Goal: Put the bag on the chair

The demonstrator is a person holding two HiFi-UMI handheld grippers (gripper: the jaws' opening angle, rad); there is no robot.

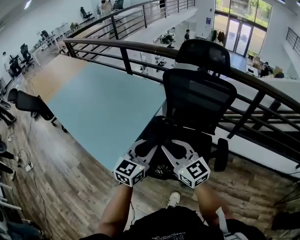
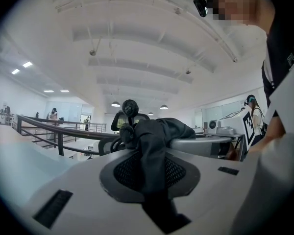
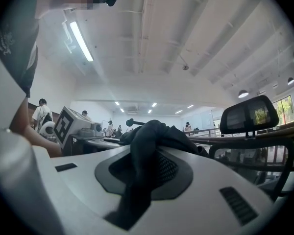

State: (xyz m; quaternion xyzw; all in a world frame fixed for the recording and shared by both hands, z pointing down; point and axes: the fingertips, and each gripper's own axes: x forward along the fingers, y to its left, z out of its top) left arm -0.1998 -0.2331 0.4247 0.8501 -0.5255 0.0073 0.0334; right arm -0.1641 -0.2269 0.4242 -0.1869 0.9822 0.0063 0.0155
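The left gripper (image 1: 140, 151) is seen closed down to a narrow gap on a strip of black fabric, and the right gripper (image 1: 176, 154) is closed in the same way on another strip. Both strips belong to the bag (image 2: 154, 146), which is pinched across the dark pads in each gripper view.

The bag is hung between the two grippers, low in front of the person and at the front edge of the chair seat (image 1: 190, 136). Whether it already touches the seat cannot be told, since black cloth is lost against the black seat in the head view.

A slip is judged the main risk. Only thin folds are caught in the pads, so the cloth could be pulled out by the bag's own weight. If it is released this near the edge, it could slump forward onto the wooden floor (image 1: 75, 184). The chair (image 1: 200, 99) could also be nudged towards the railing (image 1: 260, 86) just behind it.

The bag (image 3: 147, 141) is shown as soft, matt and crumpled, gathered into a heavy bunch beyond the pads. No stiff shape is held, so sagging and spreading are to be expected once it is set down.
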